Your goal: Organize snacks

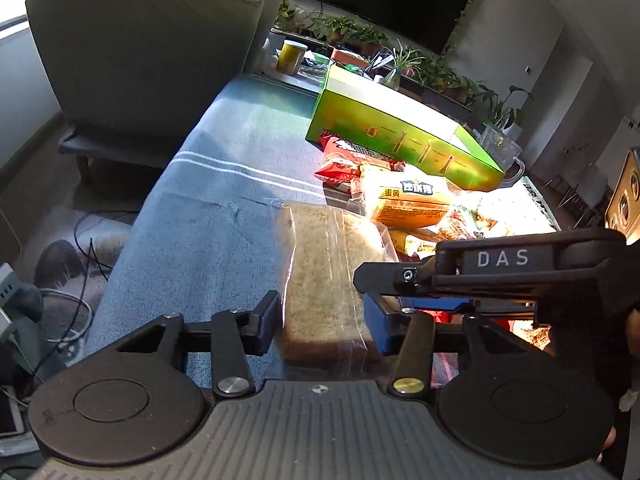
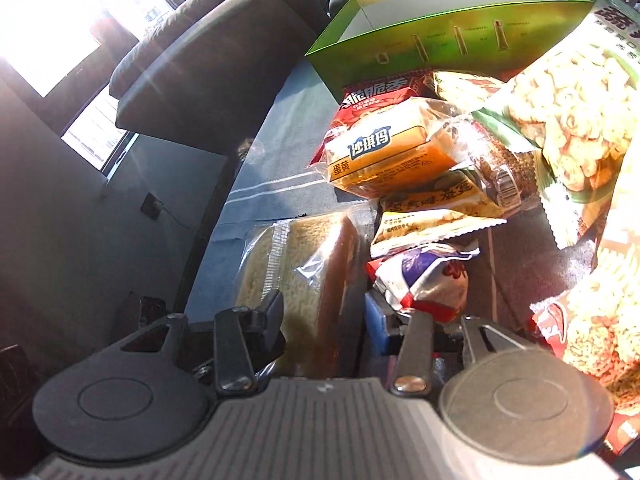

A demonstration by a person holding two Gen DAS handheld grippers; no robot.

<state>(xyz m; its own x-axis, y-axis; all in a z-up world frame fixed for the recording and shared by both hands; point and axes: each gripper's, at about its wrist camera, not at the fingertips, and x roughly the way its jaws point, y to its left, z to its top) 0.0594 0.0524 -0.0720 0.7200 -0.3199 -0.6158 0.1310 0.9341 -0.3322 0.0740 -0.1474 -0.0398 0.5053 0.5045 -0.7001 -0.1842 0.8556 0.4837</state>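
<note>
The left tool (image 1: 322,322) has its fingers pressed on both sides of a clear-wrapped bread loaf (image 1: 326,264), gripping its near end. The right tool (image 2: 324,320) clamps the same loaf (image 2: 296,264) too, one finger on each flank. The loaf lies on the blue-covered worktop (image 1: 208,208), just beside a heap of snack packets: an orange egg-yolk cake pack (image 2: 384,152) sits on top, with a red bag (image 1: 340,160) behind it. Beyond the heap stands an open green box (image 1: 400,128).

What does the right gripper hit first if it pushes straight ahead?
The right gripper already has the clear-wrapped brown cake block between its fingers, so it meets that first. Beyond it lies the orange-yellow packet, then the green box; depth is uncertain.
</note>
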